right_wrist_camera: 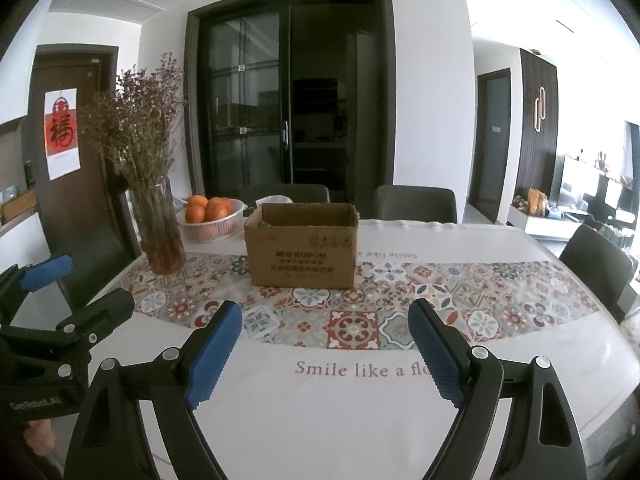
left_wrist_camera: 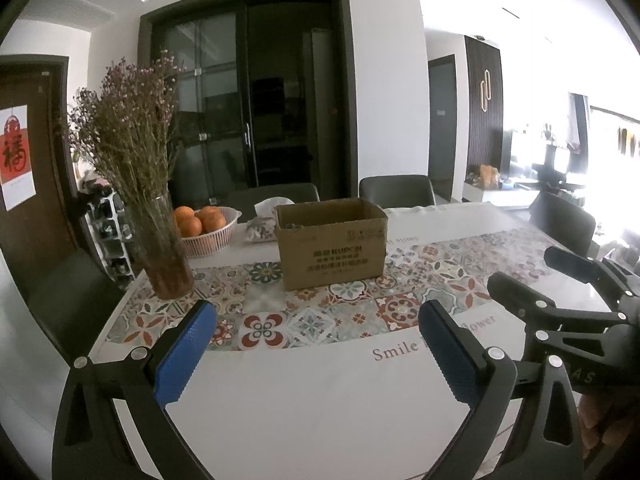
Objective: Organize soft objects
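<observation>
The dining table (right_wrist_camera: pixel 320 420) fills the lower half of both views, spread with a white cloth that carries a band of patterned tiles and the printed words "Smile like a fl…". At the centre of each frame, on the far edge of the tile band, stands an open cardboard box (right_wrist_camera: pixel 302 246) with its flaps down; something dark shows just under its rim in the left wrist view, too dim to name. Left of the box stands a glass vase of dried flowers (left_wrist_camera: pixel 160 216), and between vase and box, further back, a pale basket of oranges (left_wrist_camera: pixel 204 226). Behind the box's upper left corner lies a small floral pouch or tissue pack (left_wrist_camera: pixel 260 230) with a white tissue showing above it; it looks soft, so it may be one of the things to organize, though that is a guess.

The left gripper (left_wrist_camera: pixel 316 354) sits at the bottom of its frame with its blue pads wide apart and nothing between them. The right gripper (right_wrist_camera: pixel 326 354) is likewise parted and empty over bare cloth.

No soft item lies on the near table, so the work seems either at its start or near its close. A next move would mean reaching over or round the box toward that pouch, keeping clear of the vase.
</observation>
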A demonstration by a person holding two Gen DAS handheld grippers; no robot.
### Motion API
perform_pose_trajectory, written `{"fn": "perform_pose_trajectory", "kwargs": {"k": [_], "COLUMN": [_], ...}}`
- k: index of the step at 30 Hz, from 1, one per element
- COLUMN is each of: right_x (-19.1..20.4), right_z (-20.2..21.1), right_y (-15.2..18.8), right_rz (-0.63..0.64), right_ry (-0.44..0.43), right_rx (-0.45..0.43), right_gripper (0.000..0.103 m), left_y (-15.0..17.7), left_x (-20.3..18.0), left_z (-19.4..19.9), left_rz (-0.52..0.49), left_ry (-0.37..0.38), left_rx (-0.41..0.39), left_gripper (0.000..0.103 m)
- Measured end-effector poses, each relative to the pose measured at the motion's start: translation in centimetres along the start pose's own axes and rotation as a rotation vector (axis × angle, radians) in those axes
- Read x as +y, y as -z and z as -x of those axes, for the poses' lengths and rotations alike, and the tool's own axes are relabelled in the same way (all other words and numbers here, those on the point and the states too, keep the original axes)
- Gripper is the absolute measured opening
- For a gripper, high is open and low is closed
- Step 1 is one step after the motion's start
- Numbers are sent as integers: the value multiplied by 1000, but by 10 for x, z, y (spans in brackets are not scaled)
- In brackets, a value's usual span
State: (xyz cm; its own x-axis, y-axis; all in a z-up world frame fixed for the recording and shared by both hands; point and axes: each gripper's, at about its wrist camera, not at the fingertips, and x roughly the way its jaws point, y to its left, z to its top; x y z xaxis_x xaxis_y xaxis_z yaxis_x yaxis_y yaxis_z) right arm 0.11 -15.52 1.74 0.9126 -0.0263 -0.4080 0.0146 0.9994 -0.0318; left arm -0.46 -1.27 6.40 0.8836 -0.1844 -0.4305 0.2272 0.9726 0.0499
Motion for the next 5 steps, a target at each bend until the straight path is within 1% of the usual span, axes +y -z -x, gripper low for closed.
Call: {"fn": "perform_pose_trajectory", "kwargs": {"k": [5], "right_x": [1], "right_z": [0], "right_y": [1], "right_rz": [-2], "right_ry": [-1], "right_rx": [2], "right_gripper": [86], "left_y": [1], "left_x": [0], "left_z": [0], "left_rz": [-1], "left_ry": [-2], "left_rx": [1], "left_gripper": [103]}}
